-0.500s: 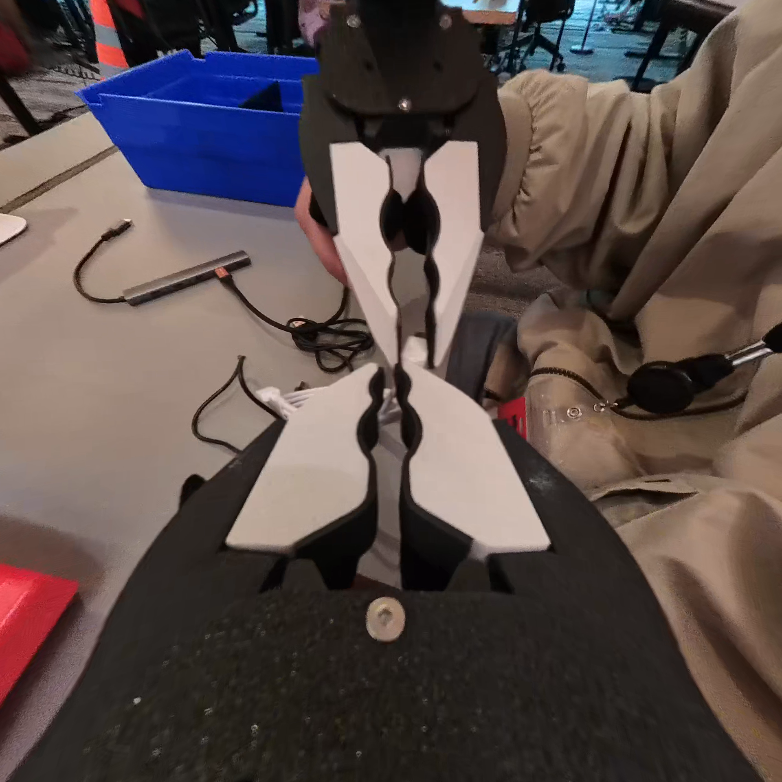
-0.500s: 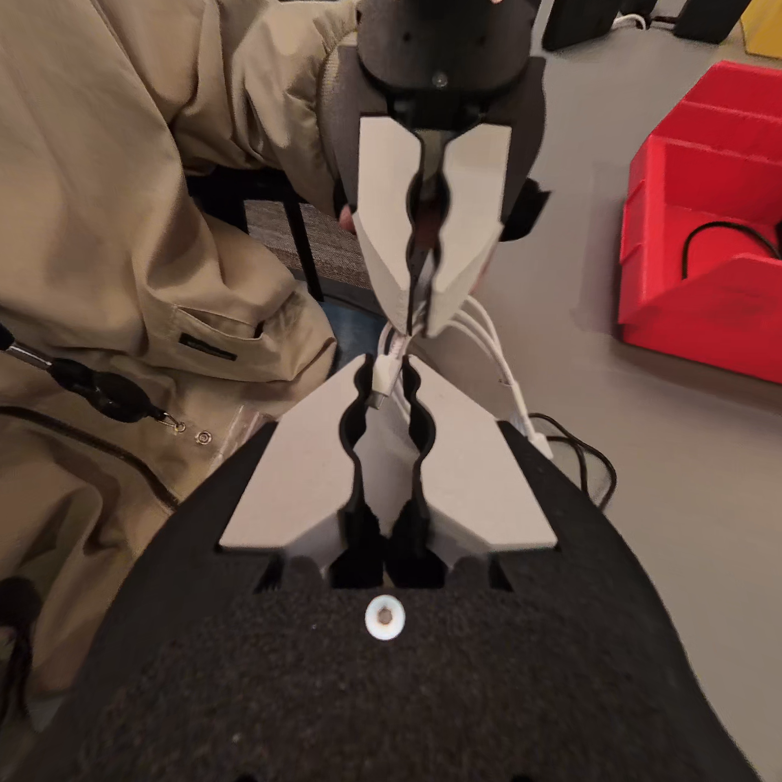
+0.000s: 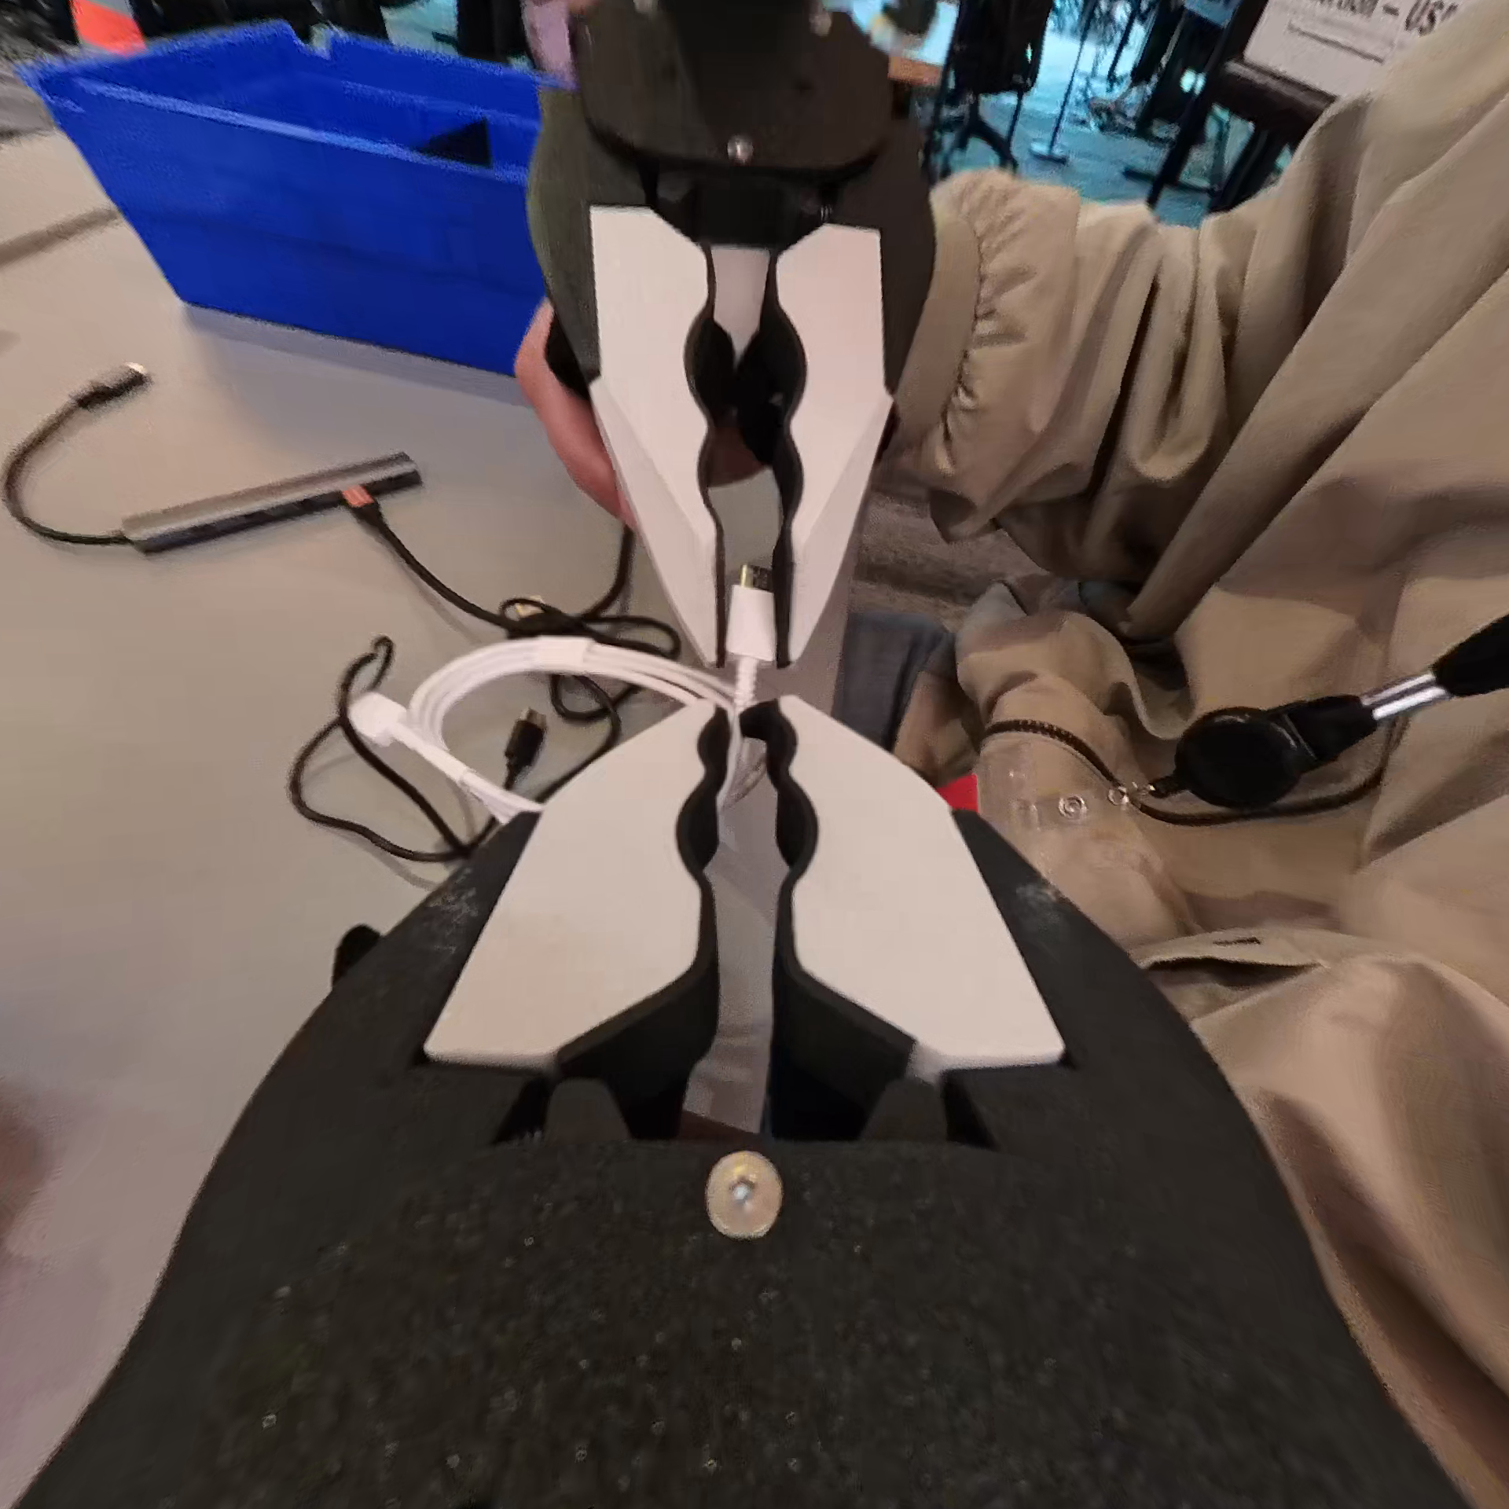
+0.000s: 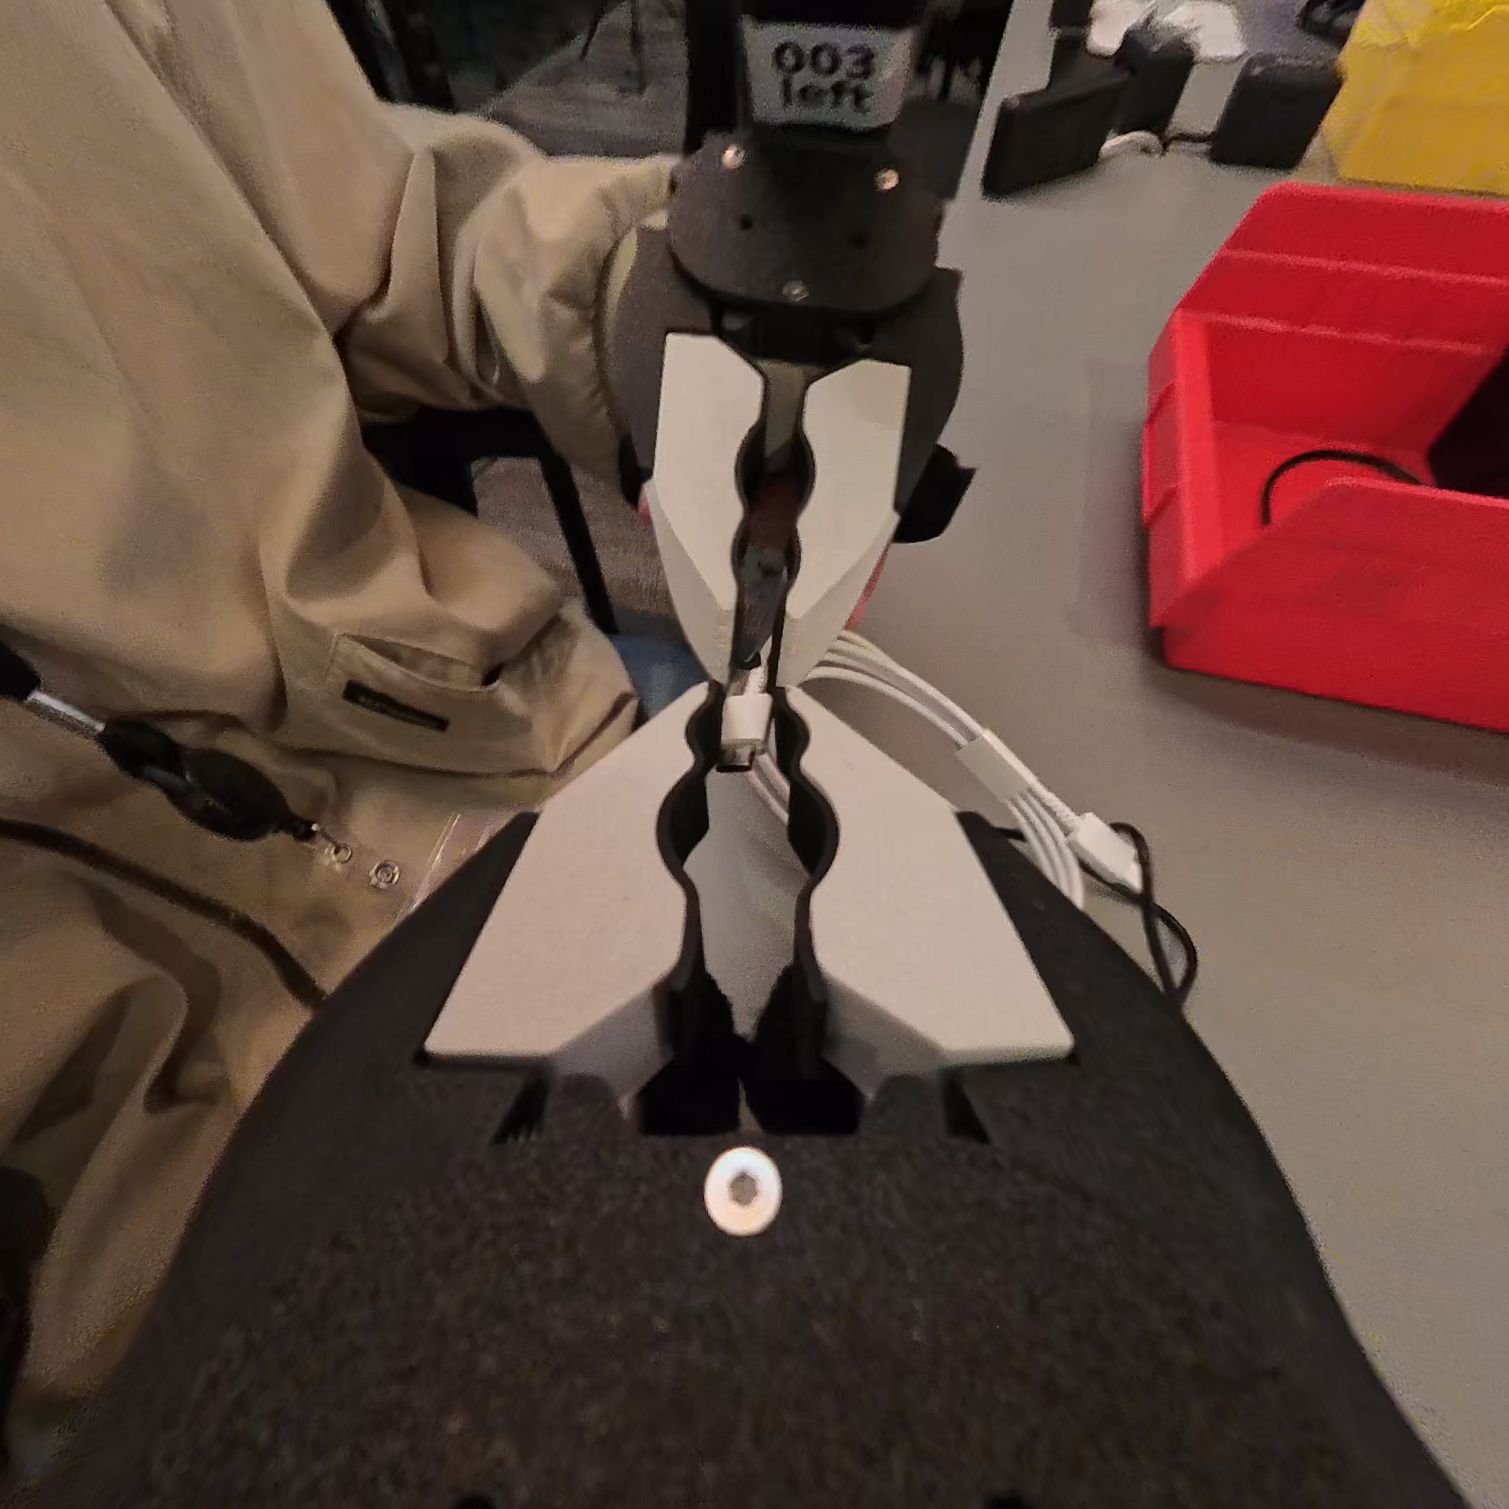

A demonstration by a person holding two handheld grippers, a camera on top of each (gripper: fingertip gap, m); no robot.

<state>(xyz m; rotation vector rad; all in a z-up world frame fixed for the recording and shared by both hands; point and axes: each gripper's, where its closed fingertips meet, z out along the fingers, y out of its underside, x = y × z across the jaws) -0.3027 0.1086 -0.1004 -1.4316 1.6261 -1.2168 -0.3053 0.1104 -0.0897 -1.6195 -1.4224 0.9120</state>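
Observation:
A coiled white cable (image 3: pixel 506 665) lies over the grey table (image 3: pixel 163 816), and it also shows in the right wrist view (image 4: pixel 980 767). My two grippers face each other tip to tip above the table edge. My right gripper (image 4: pixel 745 694) is shut on the cable's white plug (image 4: pixel 743 723), whose metal end points back along the fingers. The left wrist view shows the same right gripper (image 3: pixel 747 657) and plug (image 3: pixel 753 608). My left gripper (image 3: pixel 747 709) is shut on the cable just behind the plug, where the coil's strands meet. It faces me in the right wrist view (image 4: pixel 758 657).
A blue bin (image 3: pixel 286 188) stands at the back of the table. A grey hub (image 3: pixel 269 502) and loose black cables (image 3: pixel 392 800) lie near the coil. A red bin (image 4: pixel 1323 490) and a yellow bin (image 4: pixel 1429 90) stand beside the grippers. A person in a beige jacket (image 3: pixel 1225 408) sits close. My two grippers' fingertips are within a few centimetres of each other.
Both grippers keep their hold. The left gripper has tilted up, so more of the white coil and the plug in the right gripper now show.

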